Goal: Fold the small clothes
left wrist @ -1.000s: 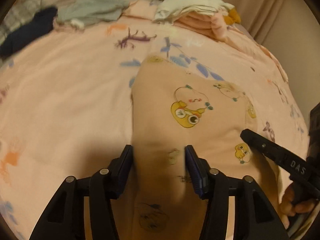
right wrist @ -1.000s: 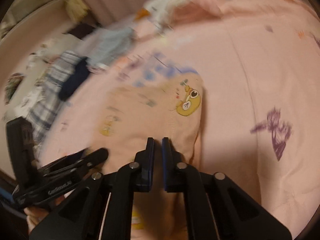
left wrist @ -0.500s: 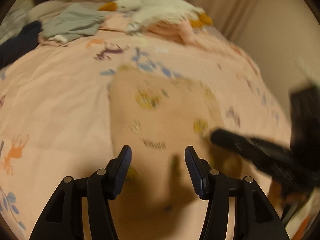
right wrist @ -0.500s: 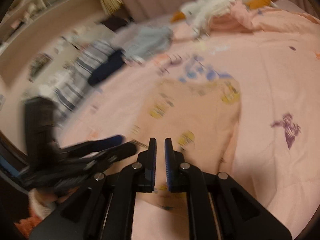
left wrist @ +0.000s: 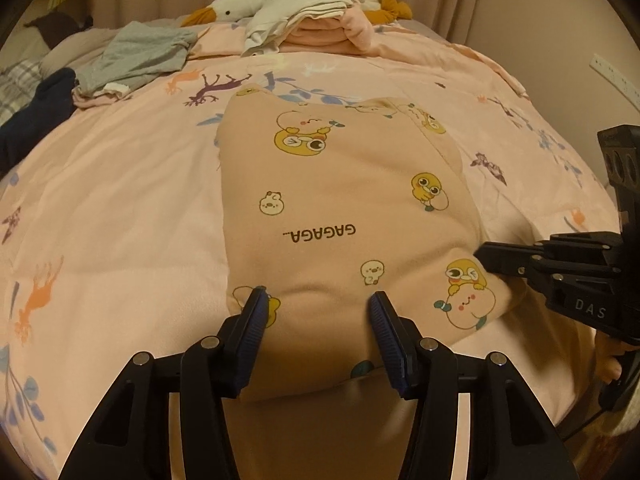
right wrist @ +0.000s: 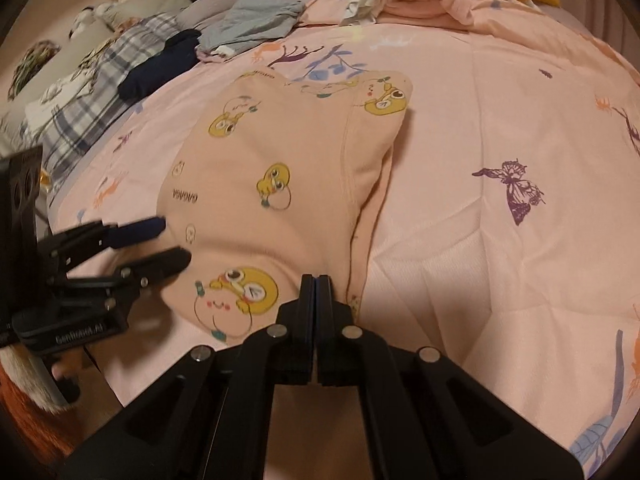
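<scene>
Peach garment (left wrist: 344, 208) (duck print) | left gripper (left wrist: 318, 314) released | right gripper (right wrist: 316, 280) clenched

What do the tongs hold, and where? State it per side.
Left tongs: open, nothing held, straddling the garment at its near fold. Right tongs: shut, apparently pinching the garment's near right edge.

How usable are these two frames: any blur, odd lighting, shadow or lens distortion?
Left wrist view: sharp, dim warm light, strong fisheye bulge of the bedspread; the open left gripper casts a dark shadow on the near edge of the duck-print garment. Right wrist view: equally sharp centrally, softer toward the upper left rim, black corners; the shut right gripper shadows the cloth below it.
</scene>
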Motion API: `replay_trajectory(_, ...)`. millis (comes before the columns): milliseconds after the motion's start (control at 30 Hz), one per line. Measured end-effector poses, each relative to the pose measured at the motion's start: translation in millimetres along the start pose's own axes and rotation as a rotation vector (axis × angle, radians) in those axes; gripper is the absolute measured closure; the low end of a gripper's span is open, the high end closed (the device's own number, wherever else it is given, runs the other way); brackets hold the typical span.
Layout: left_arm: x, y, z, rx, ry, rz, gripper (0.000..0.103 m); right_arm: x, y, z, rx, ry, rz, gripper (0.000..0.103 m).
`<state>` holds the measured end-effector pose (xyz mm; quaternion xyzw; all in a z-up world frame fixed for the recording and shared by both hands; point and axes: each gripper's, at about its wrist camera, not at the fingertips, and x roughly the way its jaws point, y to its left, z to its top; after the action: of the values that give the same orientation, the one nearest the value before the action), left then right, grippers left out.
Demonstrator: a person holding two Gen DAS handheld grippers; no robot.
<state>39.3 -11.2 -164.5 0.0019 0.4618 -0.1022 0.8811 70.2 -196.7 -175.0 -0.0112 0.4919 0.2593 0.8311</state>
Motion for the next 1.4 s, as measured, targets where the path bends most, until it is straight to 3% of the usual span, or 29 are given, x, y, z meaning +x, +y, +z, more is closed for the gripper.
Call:
replay_trajectory(300, -7, -2, -1, 0.033, 0.042, 0.020, 0.048, -10, 2, -7, -0.059, 0.009, -0.037, 0.103)
replay_trajectory(400, -15, -6, -3, 0.098, 0.037, 0.046, 0.048, -18, 1, -3, -0.045, -0.001, -0.052, 0.092)
replay_trajectory(467, -22, -10, 2, 0.156, 0.008, 0.089, 0.048, -27, -4, 0, -0.019, -0.050, 0.001, 0.092)
replay_trajectory(567, -39, -9, 25, 0.192, -0.111, 0.121, 0.048, -37, -18, 16, 0.049, -0.122, 0.076, 0.092)
replay_trajectory(700, -31, 12, 77, 0.103, -0.177, 0.039, 0.048, -33, -39, 61, 0.167, -0.215, 0.176, 0.092)
replay_trajectory(800, 16, 30, 107, 0.022, -0.119, 0.003, 0.048, -10, -46, 85, 0.243, -0.207, 0.247, 0.092)
replay_trajectory(867, 53, 44, 113, -0.065, -0.029, 0.014, 0.051, 14, -44, 98, 0.241, -0.150, 0.233, 0.092)
replay_trajectory(933, 74, 51, 111, -0.092, -0.001, 0.005, 0.050, 41, -43, 102, 0.206, -0.077, 0.131, 0.098)
replay_trajectory(967, 76, 54, 110, -0.102, -0.014, -0.007, 0.049, 52, -43, 102, 0.183, -0.056, 0.079, 0.101)
replay_trajectory(1200, 72, 59, 109, -0.150, -0.014, -0.004, 0.048, 55, -53, 100, 0.240, -0.078, 0.129, 0.099)
replay_trajectory(1400, 34, 47, 102, -0.184, -0.025, 0.084, 0.072, 26, -40, 92, 0.259, -0.098, 0.055, 0.091)
